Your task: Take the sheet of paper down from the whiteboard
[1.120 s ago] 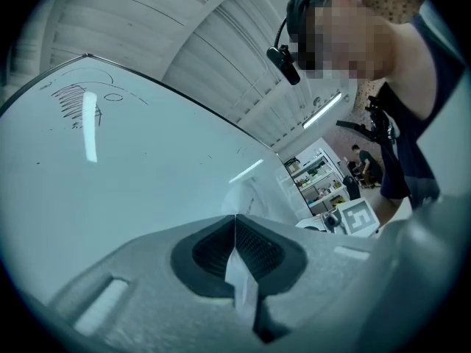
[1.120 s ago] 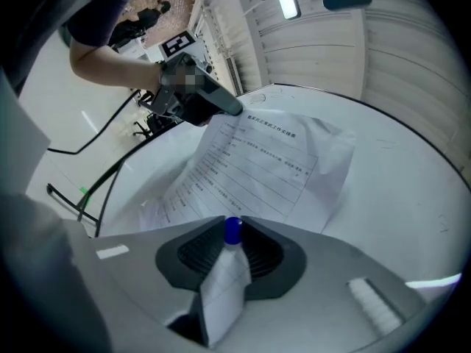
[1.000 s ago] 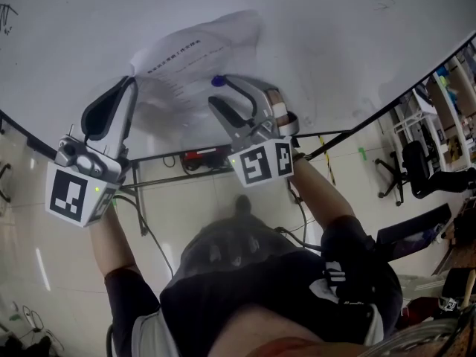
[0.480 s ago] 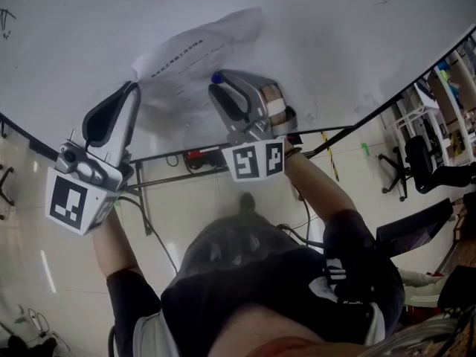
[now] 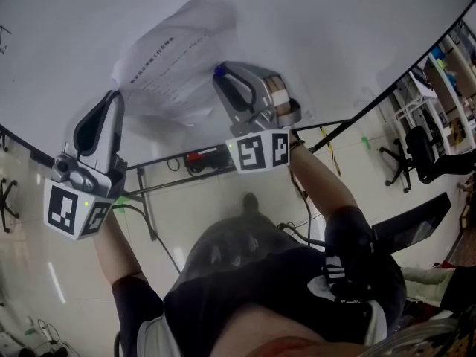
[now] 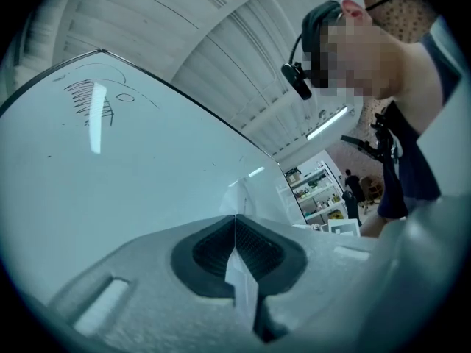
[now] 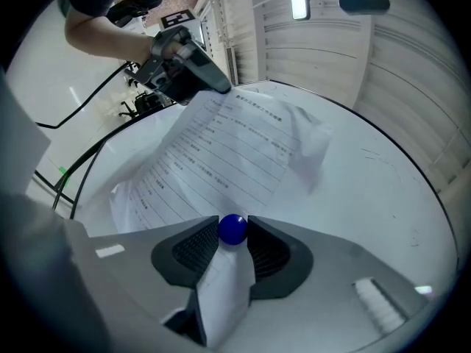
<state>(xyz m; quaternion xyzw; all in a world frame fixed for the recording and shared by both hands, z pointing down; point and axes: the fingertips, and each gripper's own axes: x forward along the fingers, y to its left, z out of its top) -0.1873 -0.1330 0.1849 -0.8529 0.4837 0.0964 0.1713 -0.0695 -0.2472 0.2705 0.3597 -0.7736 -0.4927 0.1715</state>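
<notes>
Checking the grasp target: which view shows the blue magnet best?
The right gripper view: the blue magnet sits whole between the right gripper's closing jaws. The head view shows it only as a small speck; the left gripper view shows none of it.

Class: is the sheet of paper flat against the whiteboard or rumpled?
Rumpled: the sheet of paper bulges off the whiteboard in folds.

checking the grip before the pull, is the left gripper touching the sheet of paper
Touching. The left gripper view shows the left gripper shut on an edge of the sheet of paper, which runs pinched between its closed pads.
</notes>
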